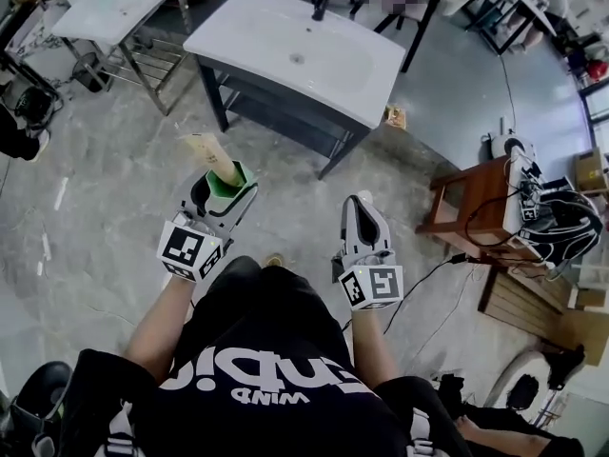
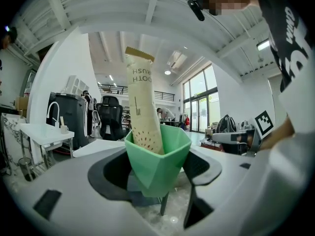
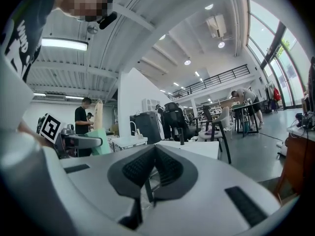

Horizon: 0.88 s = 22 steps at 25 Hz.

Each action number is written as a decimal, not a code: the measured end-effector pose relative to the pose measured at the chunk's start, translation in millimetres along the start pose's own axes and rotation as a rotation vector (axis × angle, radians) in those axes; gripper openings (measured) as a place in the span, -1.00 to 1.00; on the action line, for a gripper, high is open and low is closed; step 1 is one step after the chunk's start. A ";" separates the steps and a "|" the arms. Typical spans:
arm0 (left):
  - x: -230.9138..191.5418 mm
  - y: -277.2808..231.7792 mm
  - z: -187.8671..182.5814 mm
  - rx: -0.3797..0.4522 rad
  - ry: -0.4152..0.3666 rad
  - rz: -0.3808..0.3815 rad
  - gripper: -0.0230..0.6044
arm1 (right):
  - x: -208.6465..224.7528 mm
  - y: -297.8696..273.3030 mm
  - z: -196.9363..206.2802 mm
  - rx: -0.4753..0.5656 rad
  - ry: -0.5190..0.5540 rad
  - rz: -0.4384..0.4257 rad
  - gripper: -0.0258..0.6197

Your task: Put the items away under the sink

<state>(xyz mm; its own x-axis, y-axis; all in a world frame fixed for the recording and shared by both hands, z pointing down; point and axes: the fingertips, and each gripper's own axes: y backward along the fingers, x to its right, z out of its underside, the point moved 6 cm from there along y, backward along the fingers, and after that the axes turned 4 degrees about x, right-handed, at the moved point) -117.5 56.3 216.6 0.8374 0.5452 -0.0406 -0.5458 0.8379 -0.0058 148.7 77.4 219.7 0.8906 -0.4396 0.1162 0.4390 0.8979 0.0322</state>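
My left gripper (image 1: 228, 187) (image 2: 157, 173) is shut on a green faceted cup (image 2: 156, 160) (image 1: 226, 181). A cream toothbrush packet (image 2: 142, 104) (image 1: 213, 156) stands upright in the cup. My right gripper (image 1: 363, 215) (image 3: 154, 167) is shut with nothing between its pads. It is held level with the left one, to its right. The white sink (image 1: 297, 49) on its dark frame stands ahead of both grippers, with an open shelf space (image 1: 276, 108) under it. In the right gripper view the cup (image 3: 98, 142) shows small at the left.
A second white washstand (image 1: 119, 6) with a metal rack is at the far left. A wooden stool (image 1: 476, 208) with cables and gear stands at the right. A small box (image 1: 395, 116) lies on the floor by the sink's right leg. Office chairs stand behind the sink.
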 end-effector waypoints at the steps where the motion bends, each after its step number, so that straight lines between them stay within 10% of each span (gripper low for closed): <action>1: -4.4 -7.9 1.0 -0.002 0.002 0.001 0.11 | 4.8 -7.8 0.7 -0.001 -0.002 0.006 -0.86; 22: -95.3 -168.5 25.8 0.025 -0.026 0.143 0.11 | 52.6 -165.5 24.6 -0.007 0.009 0.005 -0.87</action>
<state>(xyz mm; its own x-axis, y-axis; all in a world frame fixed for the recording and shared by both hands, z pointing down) -104.6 -136.2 247.2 0.7519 0.6591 -0.0137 -0.6587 0.7520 0.0233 120.0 -93.8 245.0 0.8939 -0.4351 0.1079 0.4352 0.9000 0.0243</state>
